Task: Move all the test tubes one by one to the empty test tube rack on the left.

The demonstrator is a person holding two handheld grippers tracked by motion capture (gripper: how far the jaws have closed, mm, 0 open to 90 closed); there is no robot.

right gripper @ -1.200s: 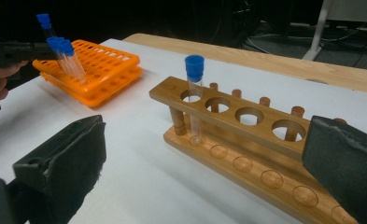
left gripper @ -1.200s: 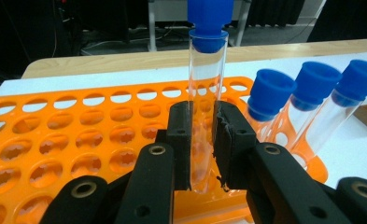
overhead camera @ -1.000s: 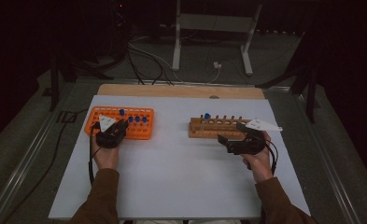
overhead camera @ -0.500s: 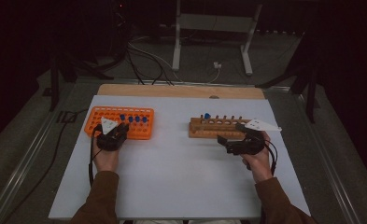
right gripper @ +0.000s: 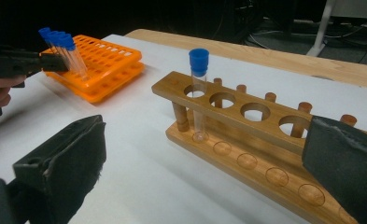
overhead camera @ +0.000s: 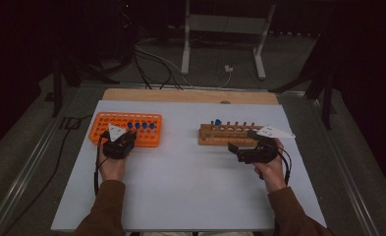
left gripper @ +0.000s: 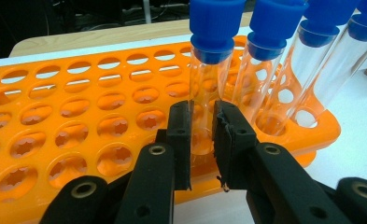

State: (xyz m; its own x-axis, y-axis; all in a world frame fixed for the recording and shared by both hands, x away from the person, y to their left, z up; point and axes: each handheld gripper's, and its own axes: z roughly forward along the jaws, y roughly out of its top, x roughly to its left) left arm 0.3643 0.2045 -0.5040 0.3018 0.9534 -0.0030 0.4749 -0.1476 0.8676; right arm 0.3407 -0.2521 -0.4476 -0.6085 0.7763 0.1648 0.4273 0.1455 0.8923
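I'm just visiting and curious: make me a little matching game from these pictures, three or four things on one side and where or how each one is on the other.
Things:
1. left gripper
2. right gripper
3. orange plastic tube rack
4. brown wooden tube rack

States:
A. holds a single blue-capped clear tube at one end
B. jaws wide apart, nothing between them
C. holds a row of four blue-capped tubes
D. jaws closed on a clear glass tube with a blue cap

Pairs: 1-D, 2-B, 3-C, 4-A
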